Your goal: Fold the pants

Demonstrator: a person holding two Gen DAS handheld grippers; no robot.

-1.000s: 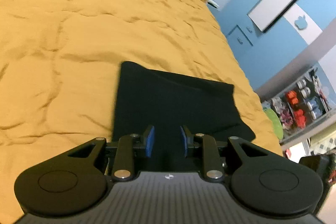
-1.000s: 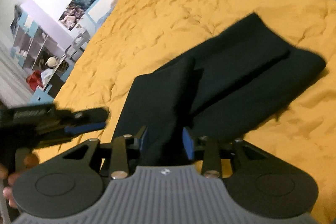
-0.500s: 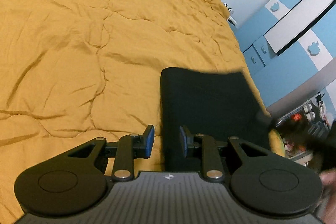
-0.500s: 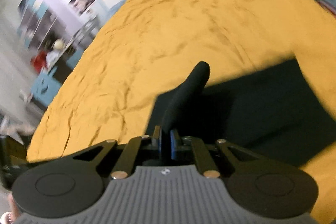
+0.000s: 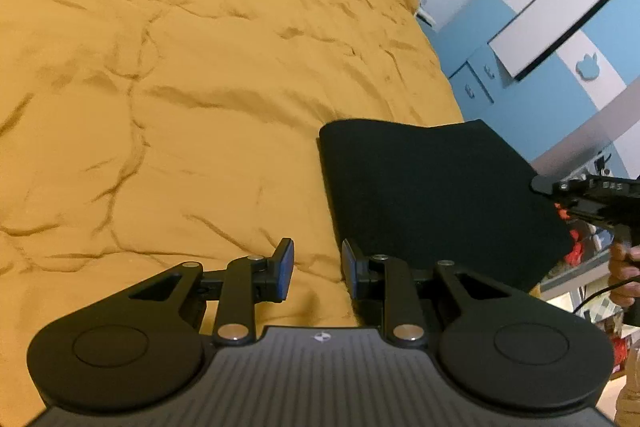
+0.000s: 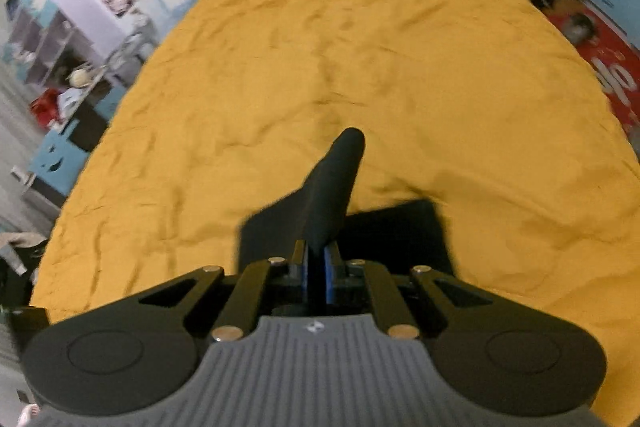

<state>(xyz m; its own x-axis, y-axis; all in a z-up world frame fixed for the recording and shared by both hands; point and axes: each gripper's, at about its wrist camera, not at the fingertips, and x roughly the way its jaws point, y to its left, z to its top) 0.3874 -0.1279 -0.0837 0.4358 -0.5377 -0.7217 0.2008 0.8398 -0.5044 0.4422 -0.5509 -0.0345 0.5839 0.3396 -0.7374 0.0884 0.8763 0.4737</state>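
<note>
While the right tool (image 6: 316,269) pinches a raised fold of the black pants (image 5: 432,187) on the yellow bed (image 5: 200,67), the left tool (image 5: 316,267) waits wide, empty, just beside the bundle's left edge.

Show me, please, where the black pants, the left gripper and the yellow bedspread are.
black pants (image 5: 432,187), left wrist view, on the flat folded top.
left gripper (image 5: 316,267), left wrist view, between its open fingertips.
yellow bedspread (image 5: 180,67), left wrist view, on bare wrinkled cloth.
</note>
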